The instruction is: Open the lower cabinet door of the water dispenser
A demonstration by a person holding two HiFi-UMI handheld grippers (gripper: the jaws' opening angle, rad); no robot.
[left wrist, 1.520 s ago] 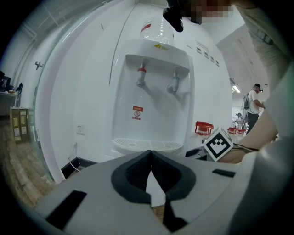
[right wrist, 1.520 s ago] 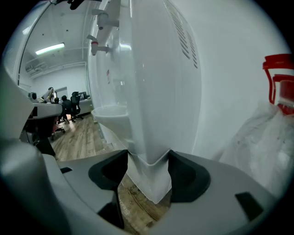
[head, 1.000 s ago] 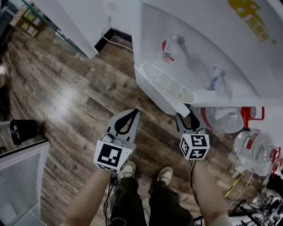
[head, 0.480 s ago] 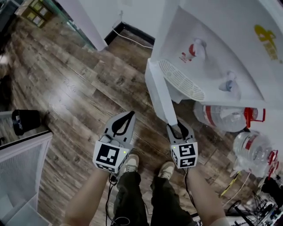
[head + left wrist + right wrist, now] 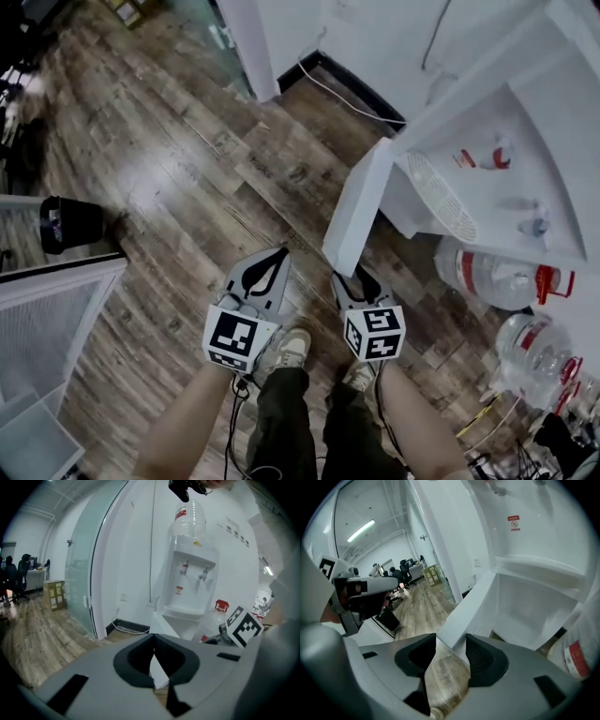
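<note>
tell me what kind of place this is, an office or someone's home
Most likely an office. A white water dispenser stands with spare water bottles beside it, a glass partition runs along the wood floor, and seated people show in the background.

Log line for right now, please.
cabinet door: open, swung out from water dispenser | right tool: on door's free edge, jaws opening | left tool: shut, empty

Left tool (image 5: 153,644) jaws together; water dispenser (image 5: 190,588) ahead, door (image 5: 164,627) seemingly ajar.
</note>
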